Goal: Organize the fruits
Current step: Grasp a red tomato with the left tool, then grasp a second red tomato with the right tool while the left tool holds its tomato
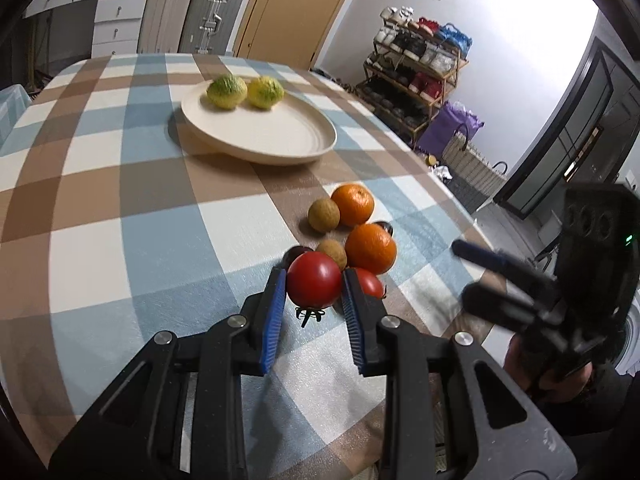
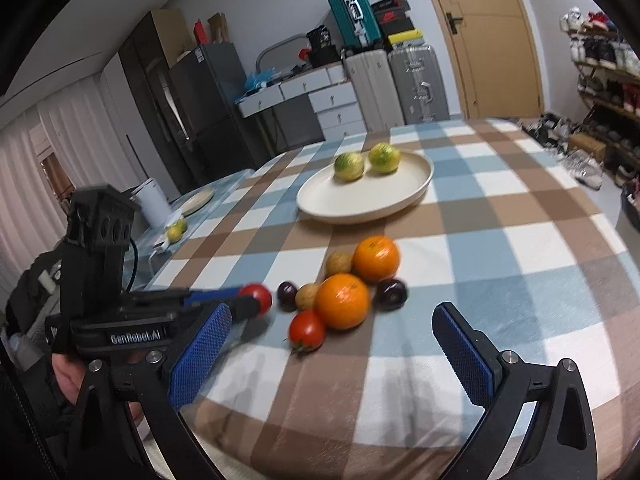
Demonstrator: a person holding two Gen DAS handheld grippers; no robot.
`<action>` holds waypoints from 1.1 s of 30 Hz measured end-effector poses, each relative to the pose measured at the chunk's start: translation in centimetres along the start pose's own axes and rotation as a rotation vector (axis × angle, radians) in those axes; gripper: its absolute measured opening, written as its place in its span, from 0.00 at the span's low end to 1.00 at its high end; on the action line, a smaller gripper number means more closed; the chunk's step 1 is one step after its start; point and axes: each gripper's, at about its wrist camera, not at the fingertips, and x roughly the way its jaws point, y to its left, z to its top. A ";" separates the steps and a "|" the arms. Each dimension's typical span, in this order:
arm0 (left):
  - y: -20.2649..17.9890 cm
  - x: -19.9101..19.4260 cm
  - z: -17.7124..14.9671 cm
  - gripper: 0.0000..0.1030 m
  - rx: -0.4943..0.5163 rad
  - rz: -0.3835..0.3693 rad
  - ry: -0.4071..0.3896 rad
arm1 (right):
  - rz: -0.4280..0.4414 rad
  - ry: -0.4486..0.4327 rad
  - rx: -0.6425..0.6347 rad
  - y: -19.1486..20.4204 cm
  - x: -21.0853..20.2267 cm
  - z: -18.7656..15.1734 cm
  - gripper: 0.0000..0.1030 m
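left wrist view: a red tomato [image 1: 314,285] sits clamped between the blue pads of the left tongs [image 1: 314,292], its green stem pointing down, at the near edge of the fruit cluster on the checked desk [image 1: 120,208]. just behind it lie a second tomato [image 1: 370,283], two oranges [image 1: 371,248], two small brown fruits [image 1: 323,214] and dark plums [image 1: 295,254]. farther back a cream plate [image 1: 280,136] holds two yellow-green fruits [image 1: 226,91] side by side. the right tongs [image 2: 332,344] hang wide apart and empty, near the cluster.
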 end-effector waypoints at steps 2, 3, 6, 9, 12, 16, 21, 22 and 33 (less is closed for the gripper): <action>0.1 -0.7 0.1 0.25 0.000 -0.002 -0.017 | 0.011 0.027 0.009 0.2 0.6 -0.3 1.00; 0.2 -1.2 0.1 0.25 0.001 -0.002 -0.026 | 0.020 0.038 0.015 0.3 0.8 -0.5 1.00; 0.5 -2.2 0.3 0.25 -0.001 -0.001 -0.048 | 0.045 0.073 0.042 0.4 1.8 -0.8 1.00; 0.9 -3.2 0.2 0.25 -0.006 -0.009 -0.066 | 0.067 0.113 0.076 0.4 2.9 -1.1 0.97; 1.3 -3.7 0.1 0.25 -0.012 -0.015 -0.076 | 0.062 0.134 0.073 0.9 3.9 -1.2 0.88; 1.8 -3.9 -0.1 0.25 -0.020 -0.016 -0.074 | 0.032 0.154 0.068 1.3 4.9 -1.3 0.79; 2.5 -4.0 -0.3 0.25 -0.033 -0.020 -0.075 | -0.008 0.163 0.061 1.8 5.9 -1.2 0.68; 2.5 -3.9 -0.3 0.25 -0.035 -0.021 -0.076 | -0.040 0.157 0.053 2.0 6.1 -1.2 0.63; 2.9 -3.8 -0.5 0.25 -0.045 -0.019 -0.070 | -0.049 0.167 0.050 1.8 6.3 -1.6 0.27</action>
